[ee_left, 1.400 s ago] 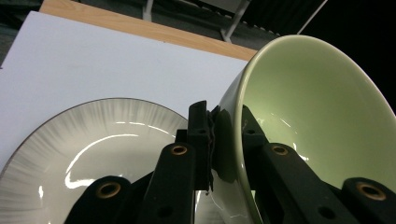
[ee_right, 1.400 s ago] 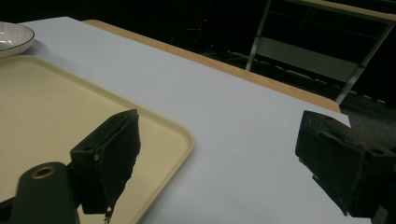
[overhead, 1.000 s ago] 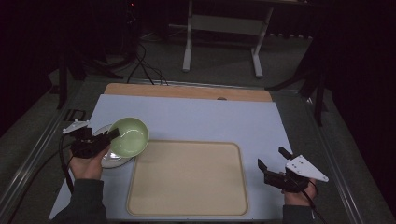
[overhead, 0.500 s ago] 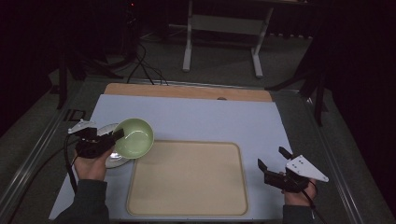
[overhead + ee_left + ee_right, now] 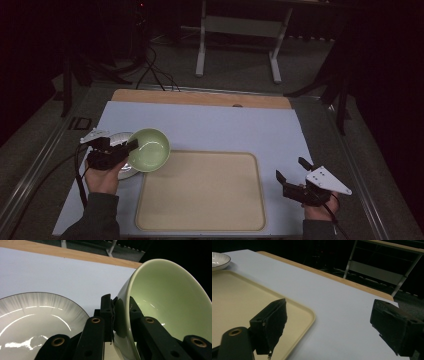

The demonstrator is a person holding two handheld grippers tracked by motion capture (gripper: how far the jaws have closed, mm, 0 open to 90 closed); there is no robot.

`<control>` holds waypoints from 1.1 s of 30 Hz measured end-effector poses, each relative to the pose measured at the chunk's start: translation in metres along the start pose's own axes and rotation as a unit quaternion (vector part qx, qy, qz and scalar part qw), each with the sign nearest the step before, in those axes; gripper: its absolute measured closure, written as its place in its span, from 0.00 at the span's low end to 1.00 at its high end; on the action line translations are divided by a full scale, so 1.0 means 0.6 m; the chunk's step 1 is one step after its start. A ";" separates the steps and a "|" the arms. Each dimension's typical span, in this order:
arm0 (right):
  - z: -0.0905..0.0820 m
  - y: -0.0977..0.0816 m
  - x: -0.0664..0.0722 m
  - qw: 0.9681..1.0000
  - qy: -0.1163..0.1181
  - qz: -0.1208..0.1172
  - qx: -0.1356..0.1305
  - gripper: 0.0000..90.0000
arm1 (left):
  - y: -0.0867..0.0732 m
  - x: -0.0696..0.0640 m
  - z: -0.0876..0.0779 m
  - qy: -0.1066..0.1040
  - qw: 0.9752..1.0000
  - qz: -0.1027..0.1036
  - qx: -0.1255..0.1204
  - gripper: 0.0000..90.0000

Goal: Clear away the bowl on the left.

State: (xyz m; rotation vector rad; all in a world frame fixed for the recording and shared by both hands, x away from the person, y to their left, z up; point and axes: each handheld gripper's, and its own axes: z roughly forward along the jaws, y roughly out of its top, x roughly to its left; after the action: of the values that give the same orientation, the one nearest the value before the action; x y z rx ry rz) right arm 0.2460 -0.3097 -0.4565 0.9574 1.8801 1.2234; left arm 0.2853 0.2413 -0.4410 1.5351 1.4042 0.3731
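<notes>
A pale green bowl (image 5: 150,149) hangs tilted at the left of the table, over the edge of a white plate (image 5: 121,173) and near the tray's far left corner. My left gripper (image 5: 131,146) is shut on its rim. In the left gripper view one jaw sits outside the bowl (image 5: 170,305) and one inside, at the left gripper (image 5: 120,303), with the dark-rimmed plate (image 5: 32,315) beside it. My right gripper (image 5: 293,170) stands open over the blue mat right of the tray, nothing between its fingers. The right gripper (image 5: 329,320) hovers past the tray corner.
A large beige tray (image 5: 200,200) lies at the front middle of the blue mat (image 5: 225,130), and its near corner (image 5: 242,295) shows in the right gripper view. A wooden strip (image 5: 200,98) borders the far edge. A white metal stand (image 5: 237,30) and cables lie on the floor beyond.
The left gripper has carried the green bowl slightly to the right, toward the tray. The right gripper has stayed where it was.
</notes>
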 end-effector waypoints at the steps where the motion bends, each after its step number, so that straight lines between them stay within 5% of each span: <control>1: 0.000 0.000 0.000 1.000 0.000 0.000 0.000 0.15 | -0.001 -0.001 0.001 -0.001 1.000 0.000 0.001 0.90; 33: 0.000 0.000 0.000 1.000 0.001 0.000 0.001 0.15 | -0.011 -0.031 0.026 -0.015 0.999 0.018 0.022 0.90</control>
State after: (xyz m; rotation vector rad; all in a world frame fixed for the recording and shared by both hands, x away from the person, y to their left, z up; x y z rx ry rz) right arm 0.2462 -0.3097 -0.4567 0.9577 1.8817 1.2233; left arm 0.2885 0.2169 -0.4466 1.5973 1.3700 0.3427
